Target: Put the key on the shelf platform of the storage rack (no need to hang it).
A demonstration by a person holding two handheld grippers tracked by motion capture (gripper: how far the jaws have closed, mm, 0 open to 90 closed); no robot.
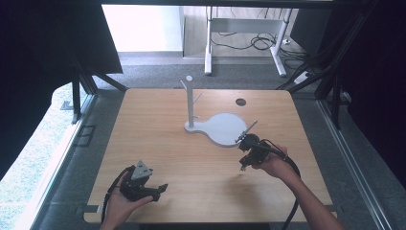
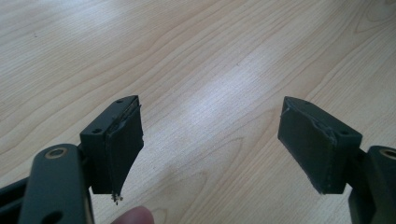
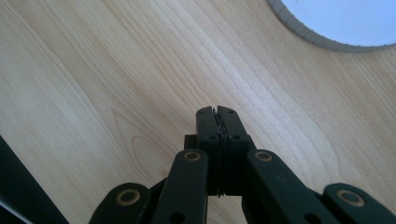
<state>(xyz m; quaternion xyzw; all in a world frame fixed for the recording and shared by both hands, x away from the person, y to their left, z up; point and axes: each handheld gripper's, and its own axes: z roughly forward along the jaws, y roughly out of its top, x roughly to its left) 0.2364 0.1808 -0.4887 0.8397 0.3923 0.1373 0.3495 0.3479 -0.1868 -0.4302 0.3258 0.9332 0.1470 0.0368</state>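
My left gripper rests low over the near left of the wooden table, held in a hand. In the left gripper view that gripper is open, its jaws wide apart over bare wood, and a fingertip shows at the bottom edge. My right gripper is held at the right, just near of a white stand: a round flat base with an upright post bearing short pegs. In the right gripper view this gripper is shut, its jaws pressed together with nothing between them, and the edge of the white base lies ahead.
A dark round hole sits in the tabletop near the far right. Black cables trail from both grippers toward the near edge. Beyond the table a white desk frame and floor cables stand; dark curtains flank both sides.
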